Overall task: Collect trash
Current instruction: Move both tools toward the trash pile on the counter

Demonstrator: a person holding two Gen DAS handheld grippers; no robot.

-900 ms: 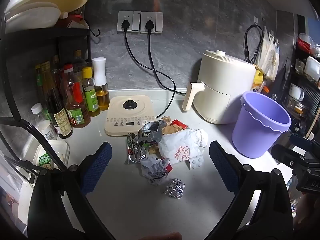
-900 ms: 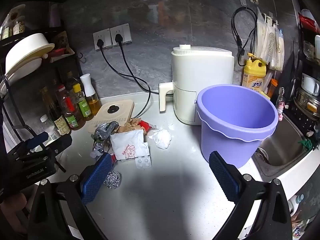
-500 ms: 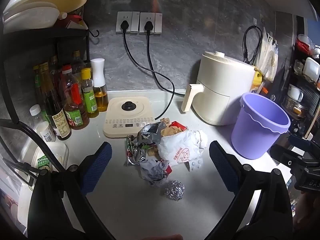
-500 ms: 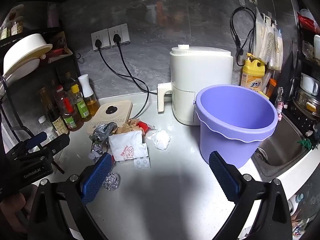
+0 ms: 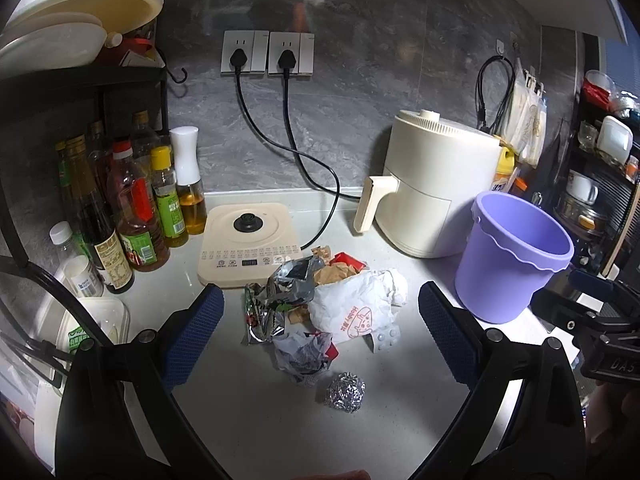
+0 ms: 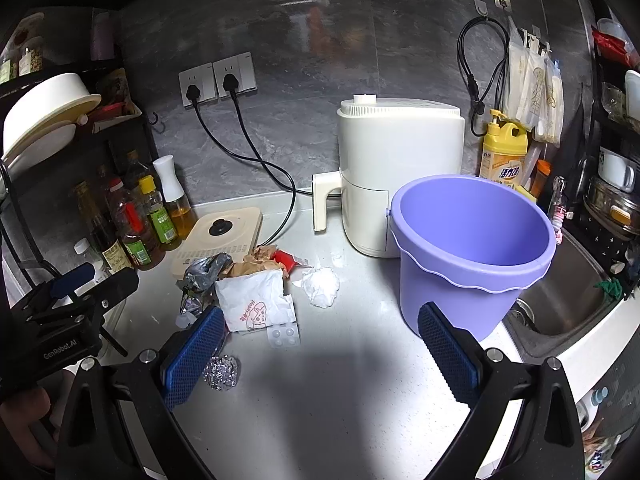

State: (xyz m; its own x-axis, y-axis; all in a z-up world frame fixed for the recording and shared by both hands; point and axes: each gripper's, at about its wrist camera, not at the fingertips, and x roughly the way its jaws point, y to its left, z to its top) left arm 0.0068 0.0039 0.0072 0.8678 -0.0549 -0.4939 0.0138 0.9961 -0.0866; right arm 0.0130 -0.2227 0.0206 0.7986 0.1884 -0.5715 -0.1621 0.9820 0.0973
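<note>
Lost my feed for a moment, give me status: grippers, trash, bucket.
Left gripper and right gripper open, empty. Trash pile and foil ball on counter. Purple bucket empty, nothing blocking.

Bare countertop [image 6: 340, 392] in front of trash pile [image 5: 320, 304]; purple bucket [image 6: 472, 248] blocks right, bottles [image 5: 132, 208] probably crowd left.

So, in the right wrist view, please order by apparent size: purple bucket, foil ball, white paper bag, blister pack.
1. purple bucket, though nearness to the camera may enlarge it
2. white paper bag
3. foil ball and blister pack look alike
</note>
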